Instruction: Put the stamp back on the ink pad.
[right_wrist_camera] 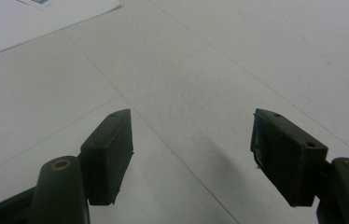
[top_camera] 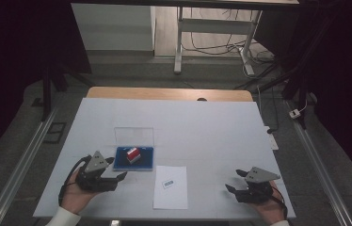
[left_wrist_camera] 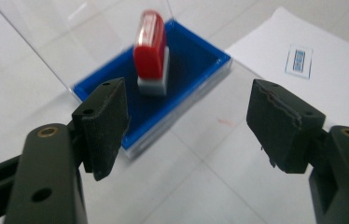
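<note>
White table (top_camera: pixel 212 127) bare around; both grippers' fingers spread, left gripper (top_camera: pixel 121 176) beside blue tray (top_camera: pixel 148 165) edge.

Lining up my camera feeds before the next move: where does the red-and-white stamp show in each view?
High view: red-and-white stamp standing in the blue tray, left of centre.
Left gripper view: upper middle, beyond the tongs.
Right gripper view: not in it.
Shared landmark: white paper sheet.
</note>
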